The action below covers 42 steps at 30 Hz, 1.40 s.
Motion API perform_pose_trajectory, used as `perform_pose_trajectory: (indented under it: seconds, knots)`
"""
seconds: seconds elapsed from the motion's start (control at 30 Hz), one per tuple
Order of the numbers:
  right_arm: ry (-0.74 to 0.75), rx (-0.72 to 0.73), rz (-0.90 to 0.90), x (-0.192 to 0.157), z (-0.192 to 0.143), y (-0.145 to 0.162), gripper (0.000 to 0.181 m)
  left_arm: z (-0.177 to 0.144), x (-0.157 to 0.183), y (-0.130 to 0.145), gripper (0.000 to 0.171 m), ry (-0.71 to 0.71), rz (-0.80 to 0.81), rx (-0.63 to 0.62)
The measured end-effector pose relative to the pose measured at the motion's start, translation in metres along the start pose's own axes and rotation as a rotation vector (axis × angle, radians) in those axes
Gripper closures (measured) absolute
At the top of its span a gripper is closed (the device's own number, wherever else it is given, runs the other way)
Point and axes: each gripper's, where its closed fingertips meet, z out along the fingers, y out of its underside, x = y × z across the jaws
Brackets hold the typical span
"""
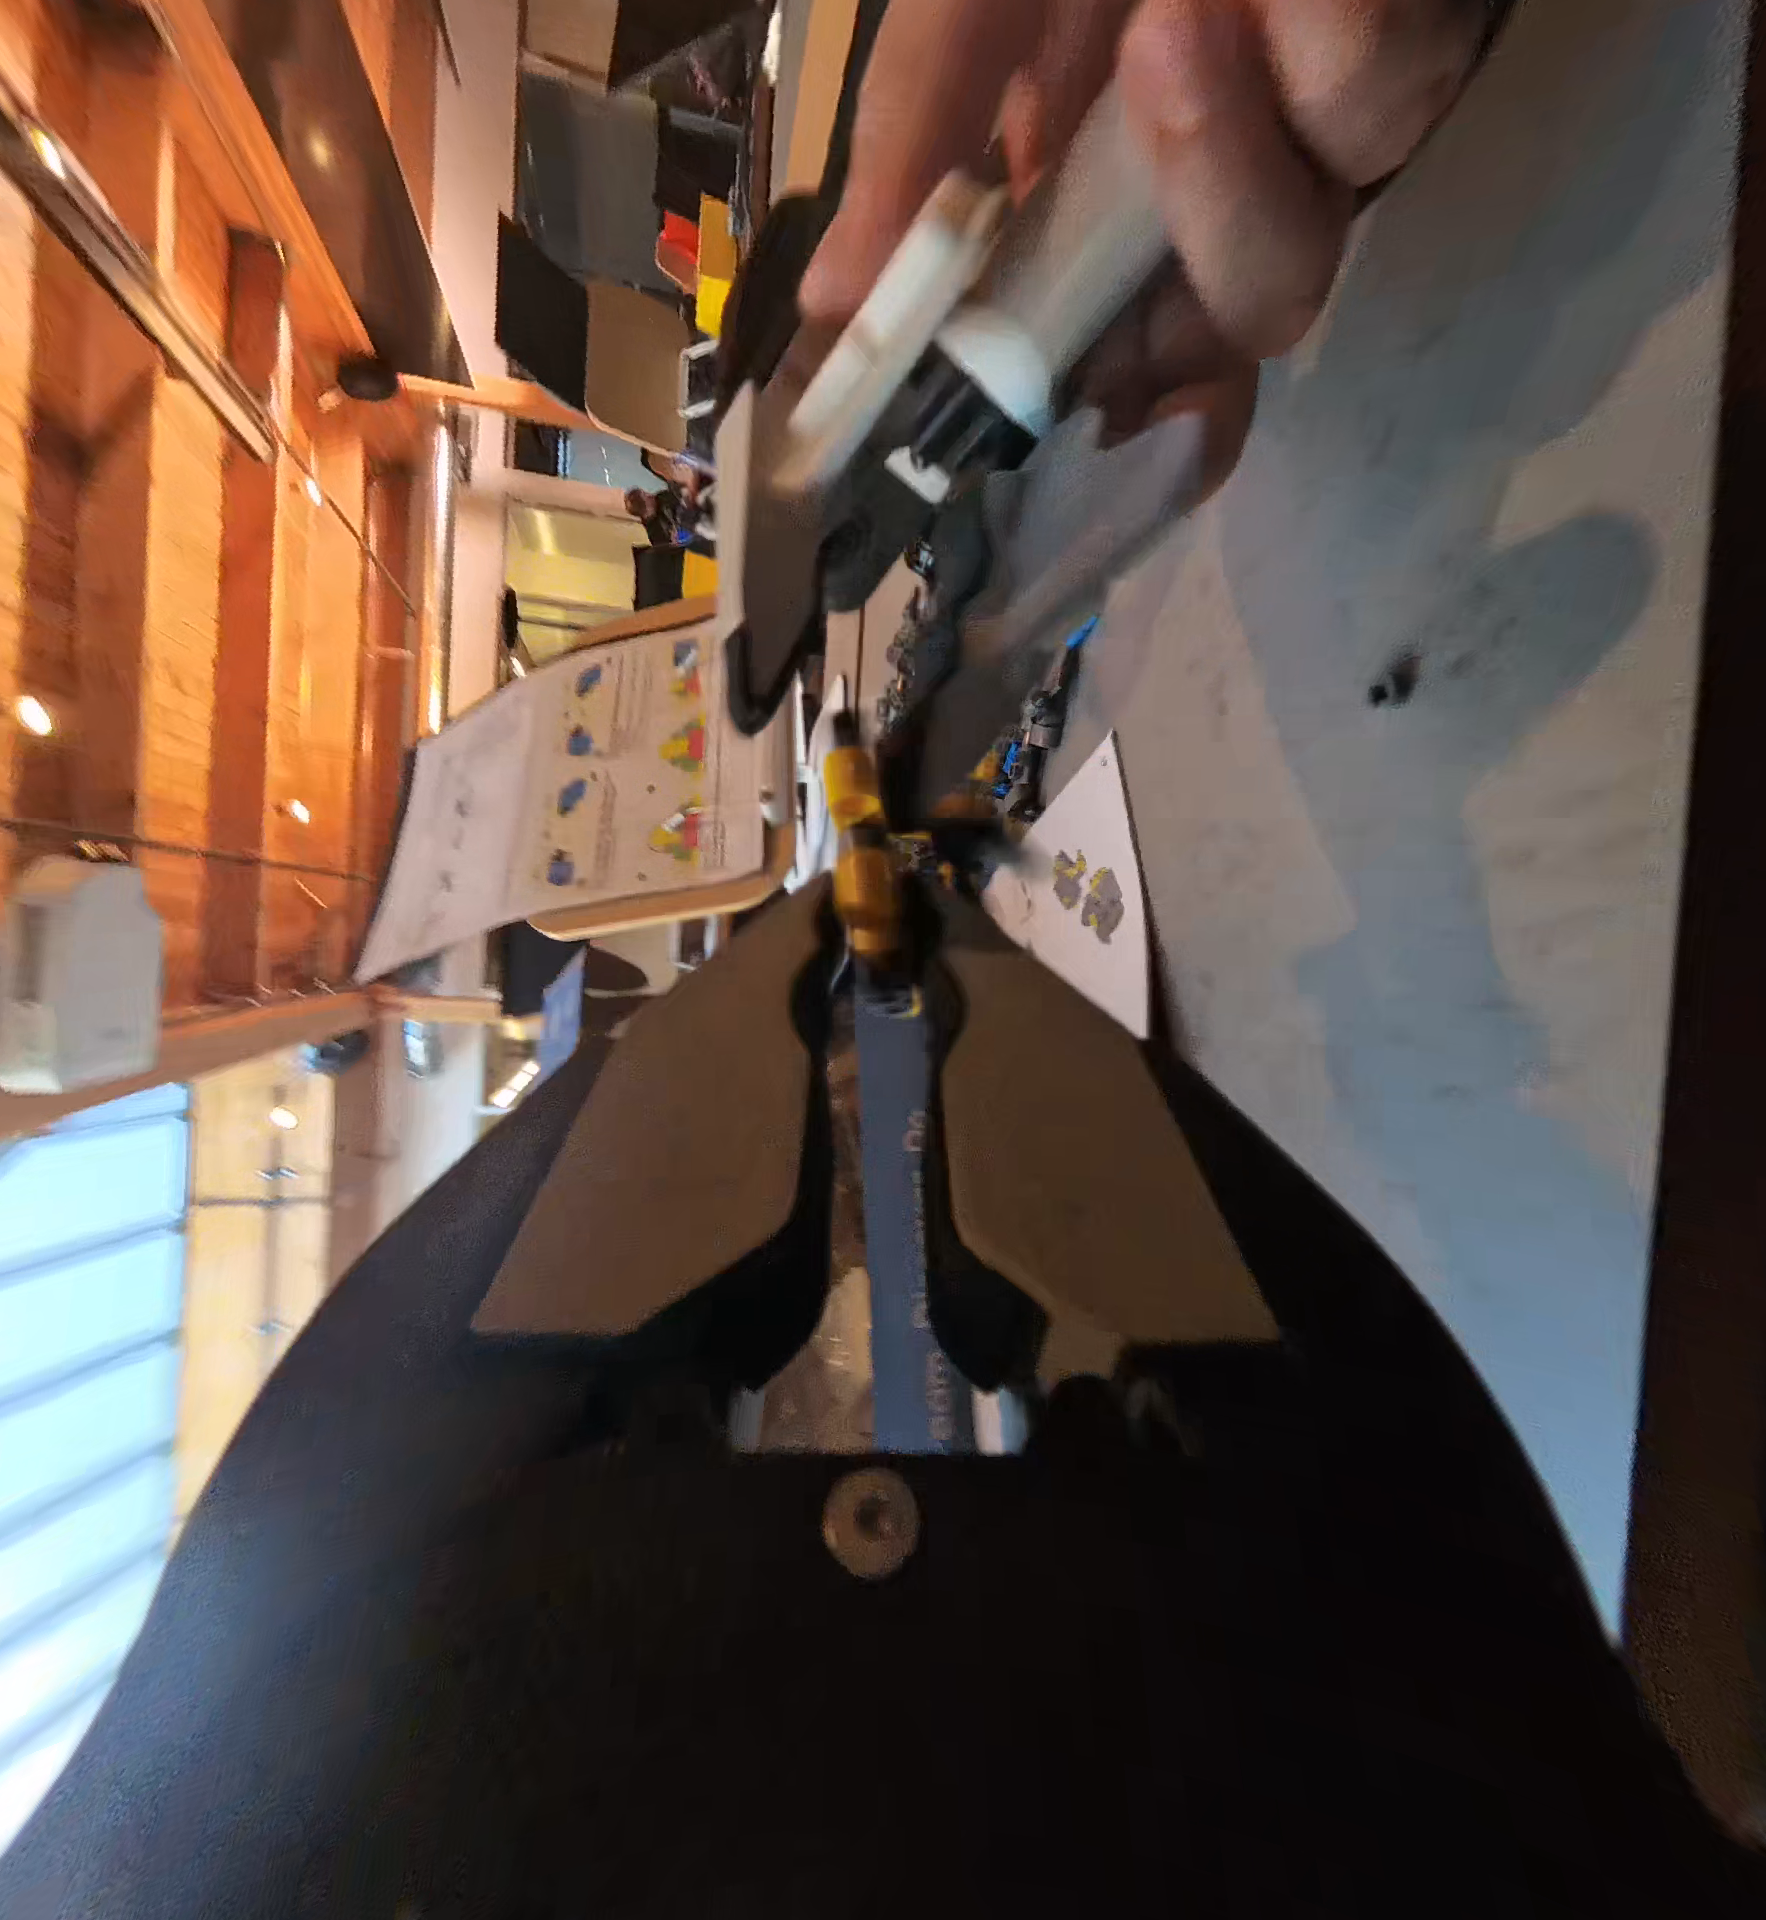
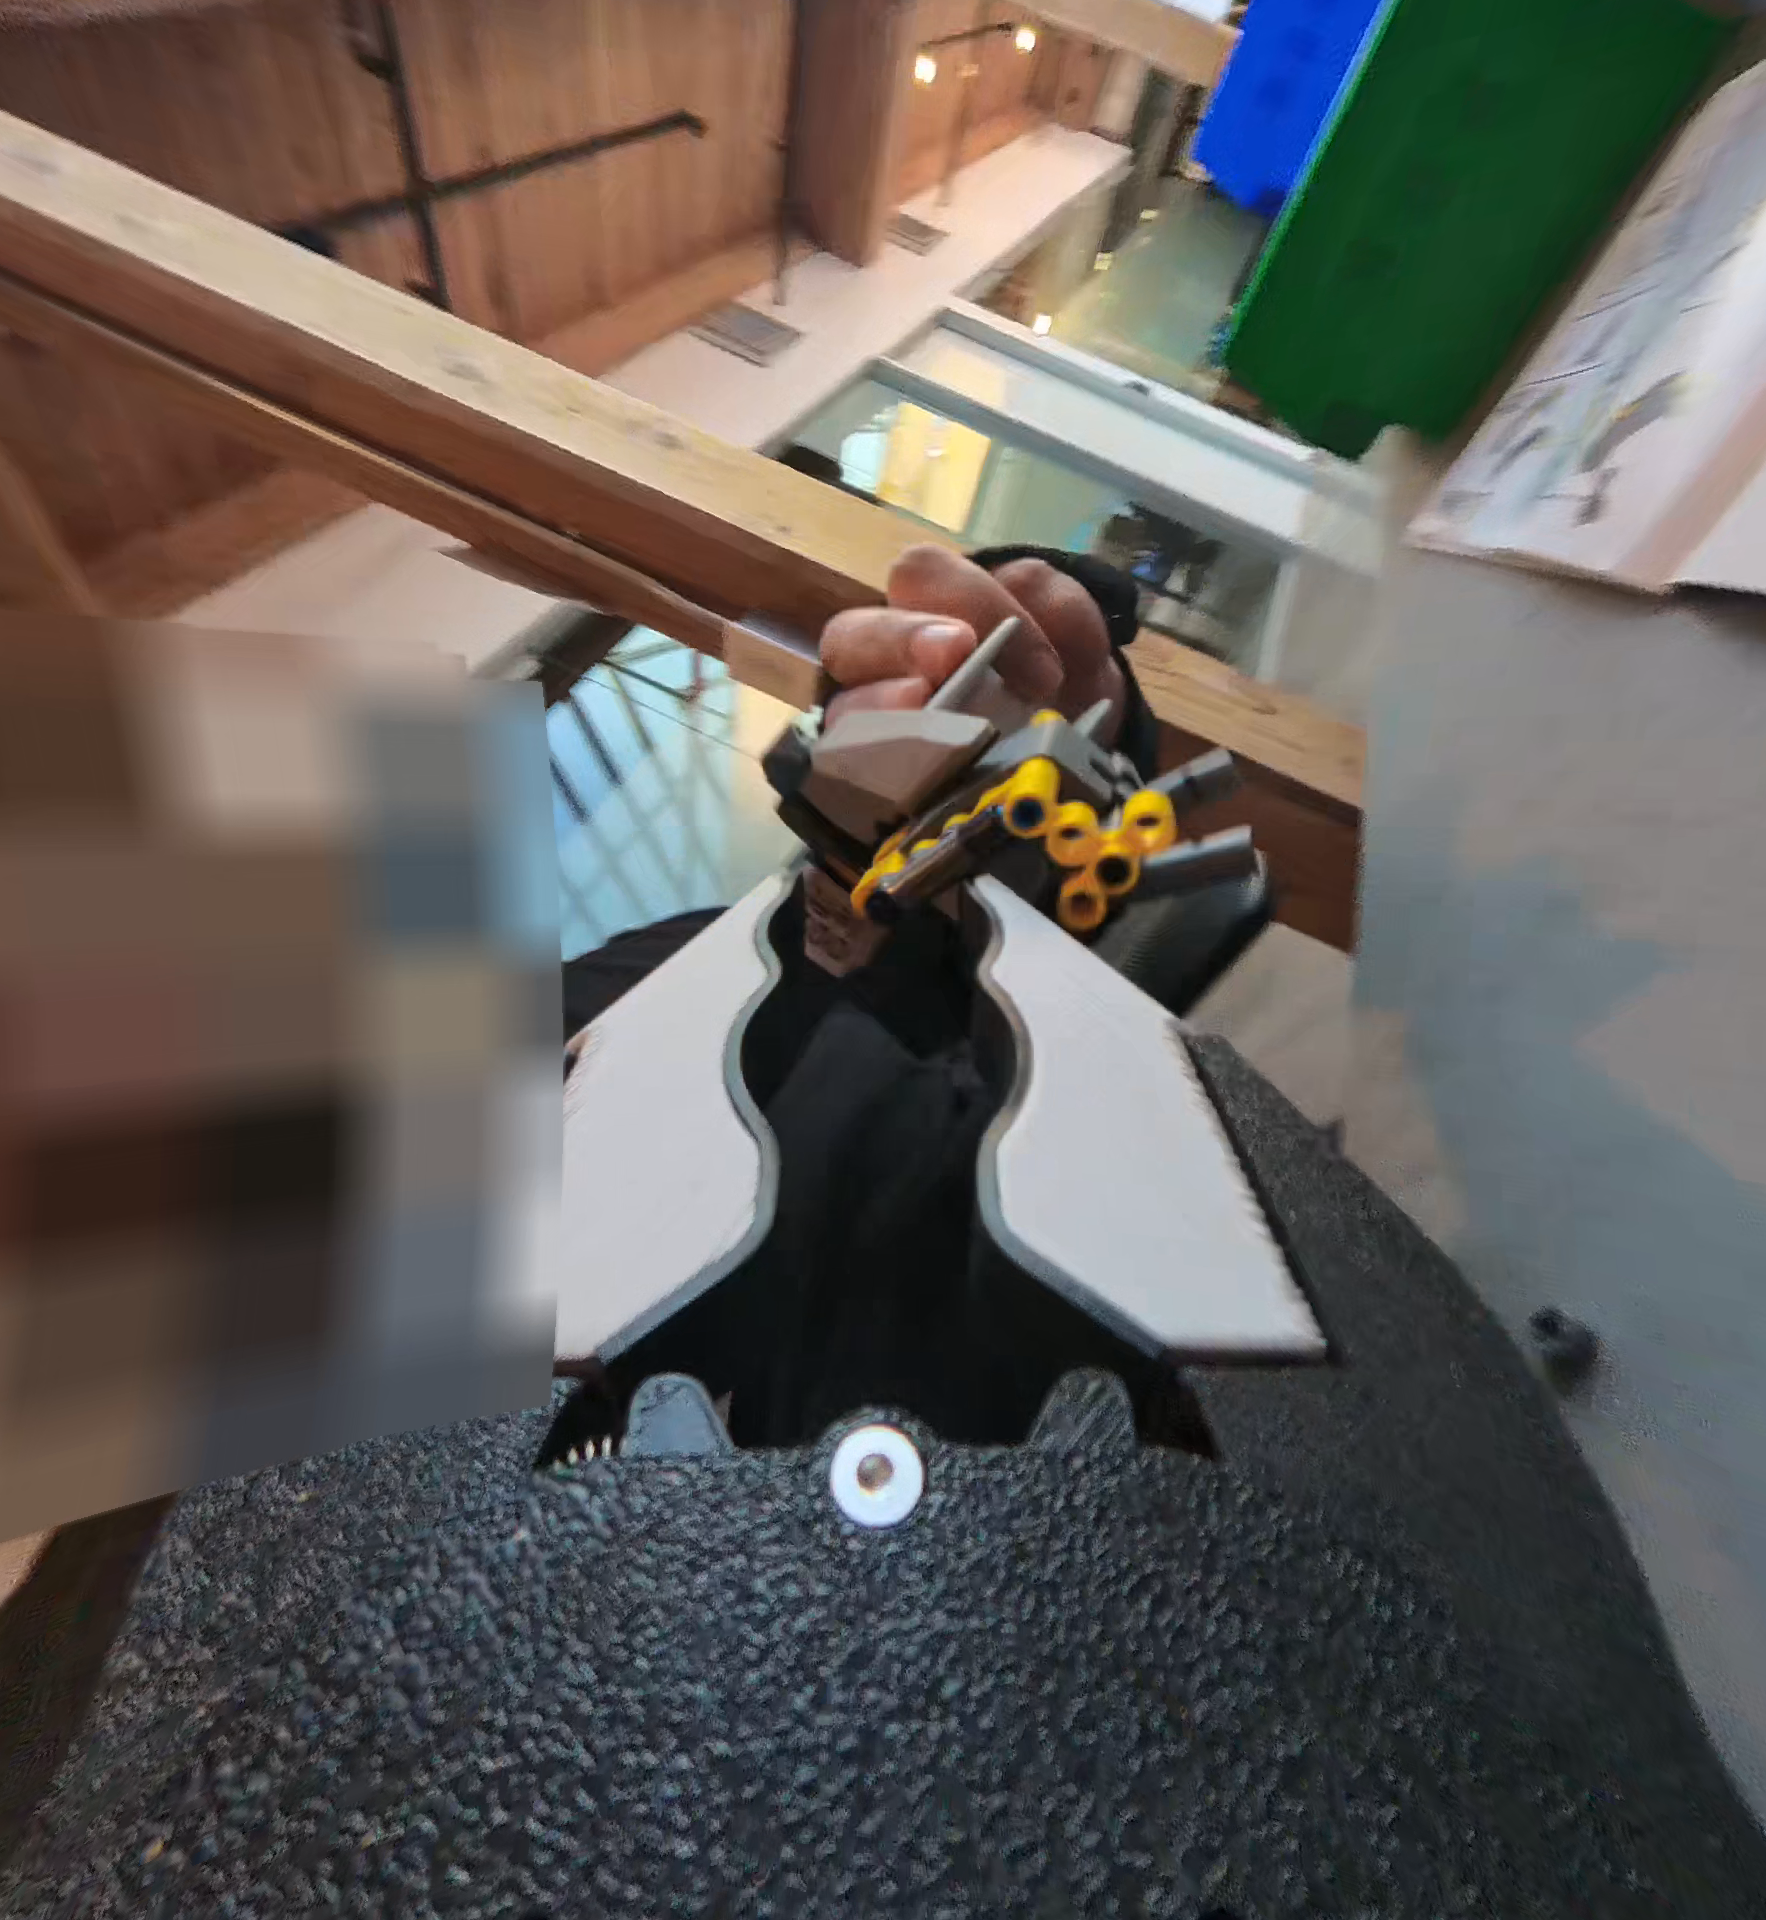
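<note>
the only writing in sight is blurred: pale lettering along a blue strip [image 1: 900, 1226] seen between the left gripper's fingers, and printed text on the illustrated instruction sheets, none of it readable. the surface is a pale grey, scuffed tabletop [image 1: 1461, 727], seen tilted on its side in the left wrist view, in a tall room with warm wooden wall panelling [image 1: 183, 520], a long wooden beam [image 2: 391, 384], glass railings and small ceiling lights. two sheets show in the left wrist view: a large instruction sheet with blue, yellow and red diagrams [image 1: 588, 790] and a small white sheet with grey and yellow pictures [image 1: 1087, 894] lying on the table, with loose small dark building pieces [image 1: 1035, 727] scattered beside it. the left gripper [image 1: 874, 914] has its two tan fingers drawn close, clamped on a small yellow and dark grey building-brick assembly [image 1: 863, 831] right at the tips. the right gripper [image 2: 884, 904], with two pale fingers, reaches in tips nearly touching that same assembly [image 2: 1024, 831], which shows yellow tubular connectors, a dark axle and grey pins; whether it actually grips the piece i cannot tell through the motion blur. a person's hand [image 2: 962, 634] wraps the far gripper's handle in each view. one blue and one green bin [image 2: 1430, 208] stand in the background.
</note>
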Motion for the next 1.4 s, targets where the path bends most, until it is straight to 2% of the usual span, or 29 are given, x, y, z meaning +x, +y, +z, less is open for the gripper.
perform_pose_trajectory:
  seconds: [0.03,0.1,0.2,0.27,0.37,0.5,0.57,0.63,0.7,0.77,0.83,0.9,0.93,0.97,1.13,1.2,1.3,1.4]
  knots:
    - [0.047,-0.010,-0.031,0.003,-0.002,0.001,0.155,0.001,0.000,0.003,0.166,0.014,-0.075,0.009]
    - [0.075,-0.021,-0.080,-0.001,-0.004,0.002,0.157,0.001,0.002,0.002,0.167,0.069,-0.260,0.043]
    - [0.090,-0.013,-0.130,-0.005,-0.007,0.000,0.173,0.002,-0.001,-0.002,0.168,0.109,-0.480,0.101]
    - [0.137,0.020,-0.147,-0.002,-0.010,-0.005,0.162,0.006,0.003,-0.001,0.168,0.172,-0.585,0.107]
    - [0.257,-0.024,-0.278,-0.007,-0.013,0.000,0.162,0.001,0.002,-0.006,0.168,0.300,-0.783,0.167]
    - [0.441,-0.113,-0.516,-0.019,-0.016,0.008,0.162,-0.006,-0.009,-0.008,0.169,0.359,-0.985,0.221]
    - [0.541,-0.109,-0.705,-0.026,-0.018,0.001,0.165,-0.011,-0.003,-0.020,0.169,0.483,-1.088,0.263]
    - [0.608,-0.133,-0.890,-0.034,-0.018,-0.001,0.176,-0.017,0.005,-0.036,0.169,0.639,-1.215,0.312]
    - [0.682,-0.200,-1.023,-0.029,-0.017,0.005,0.181,-0.016,0.012,-0.040,0.168,0.707,-1.327,0.322]
    - [0.799,-0.277,-1.098,-0.007,-0.023,0.008,0.181,-0.009,0.024,-0.030,0.168,0.711,-1.361,0.277]
    - [0.873,-0.326,-1.100,0.017,-0.030,0.010,0.165,-0.011,0.033,-0.031,0.168,0.795,-1.396,0.283]
    - [0.845,-0.297,-1.037,0.025,-0.028,0.013,0.157,-0.013,0.037,-0.033,0.167,0.855,-1.451,0.285]
    - [0.781,-0.277,-1.003,0.021,-0.021,0.018,0.159,-0.016,0.036,-0.038,0.168,0.880,-1.477,0.318]
    - [0.712,-0.270,-0.975,0.016,-0.014,0.024,0.173,-0.020,0.034,-0.043,0.167,0.898,-1.503,0.349]
    - [0.647,-0.290,-0.833,0.018,-0.010,0.041,0.176,-0.030,0.045,-0.050,0.165,0.872,-1.552,0.329]
    - [0.641,-0.277,-0.787,0.020,-0.010,0.049,0.175,-0.037,0.042,-0.054,0.148,0.847,-1.577,0.342]
    - [0.568,-0.252,-0.724,0.015,-0.004,0.067,0.175,-0.050,0.038,-0.065,0.162,0.813,-1.629,0.414]
    - [0.546,-0.233,-0.698,0.016,-0.001,0.084,0.175,-0.060,0.047,-0.073,0.165,0.815,-1.650,0.444]
